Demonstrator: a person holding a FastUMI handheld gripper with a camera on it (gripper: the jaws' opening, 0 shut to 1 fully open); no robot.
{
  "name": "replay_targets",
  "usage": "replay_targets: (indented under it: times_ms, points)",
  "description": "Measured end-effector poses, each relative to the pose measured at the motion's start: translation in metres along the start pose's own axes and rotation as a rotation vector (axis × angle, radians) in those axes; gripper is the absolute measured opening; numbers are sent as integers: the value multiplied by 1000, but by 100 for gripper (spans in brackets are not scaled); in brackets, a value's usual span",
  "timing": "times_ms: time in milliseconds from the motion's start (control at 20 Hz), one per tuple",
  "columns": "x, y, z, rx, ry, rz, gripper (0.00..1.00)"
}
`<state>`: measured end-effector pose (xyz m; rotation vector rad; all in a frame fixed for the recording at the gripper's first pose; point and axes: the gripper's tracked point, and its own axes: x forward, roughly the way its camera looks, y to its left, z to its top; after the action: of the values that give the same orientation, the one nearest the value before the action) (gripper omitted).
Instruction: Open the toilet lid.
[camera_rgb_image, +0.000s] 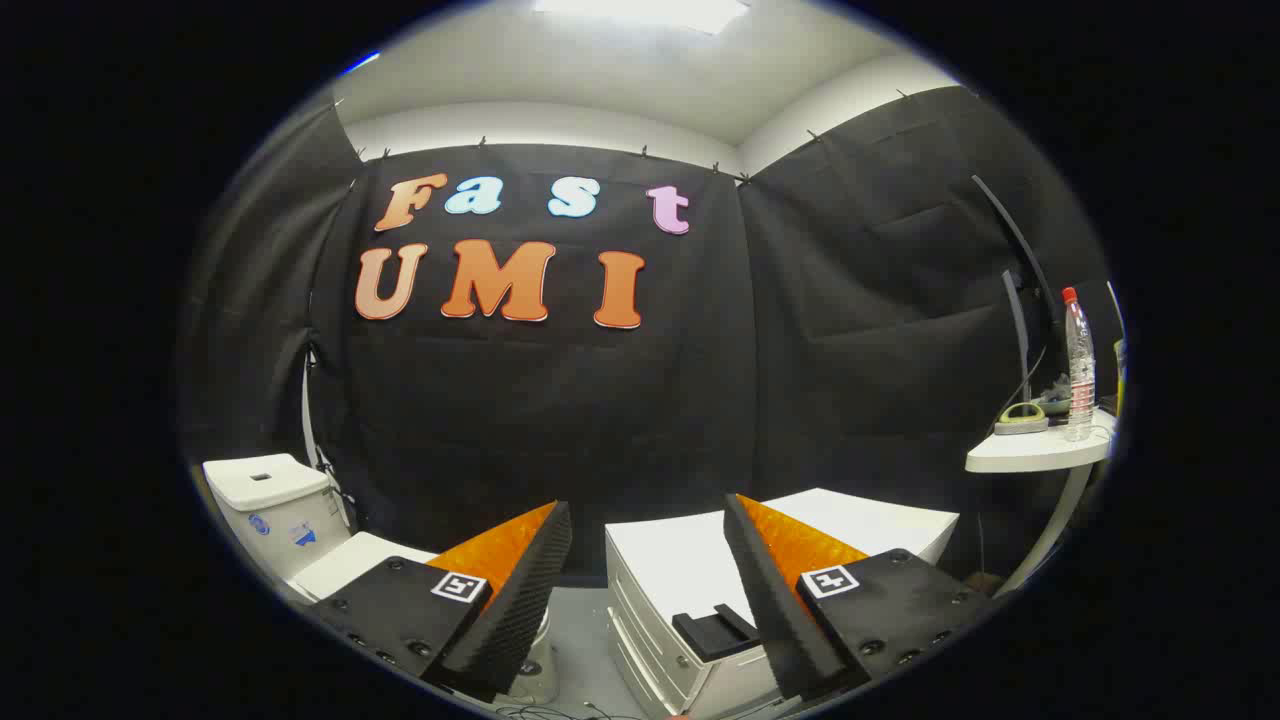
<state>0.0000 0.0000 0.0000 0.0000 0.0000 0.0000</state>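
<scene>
Claw (648, 560) spread wide, gripping nothing, aimed at the wall; toilet lid (352, 560) down, shut, beyond the left finger. Best swung left and dipped low, hooking under the lid's front edge

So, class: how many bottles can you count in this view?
1. A bottle stands on the small white table, well beyond the open gripper. Others may be hidden.

Light from a ceiling panel (640, 12), overexposed to flat white. Black cloth walls (560, 400) absorb most of it; lower scene dim. White cabinet top (680, 560) bright, no hard shadows. Strong fisheye bending near the rim; water bottle (1078, 365) curved. Focus sharp throughout; tool (648, 515) fingers apart, crisp.
</scene>
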Motion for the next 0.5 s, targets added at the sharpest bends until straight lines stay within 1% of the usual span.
replay_targets:
  times_ms: [500]
  points:
    - [-1,-2,-2,4,6,-9,99]
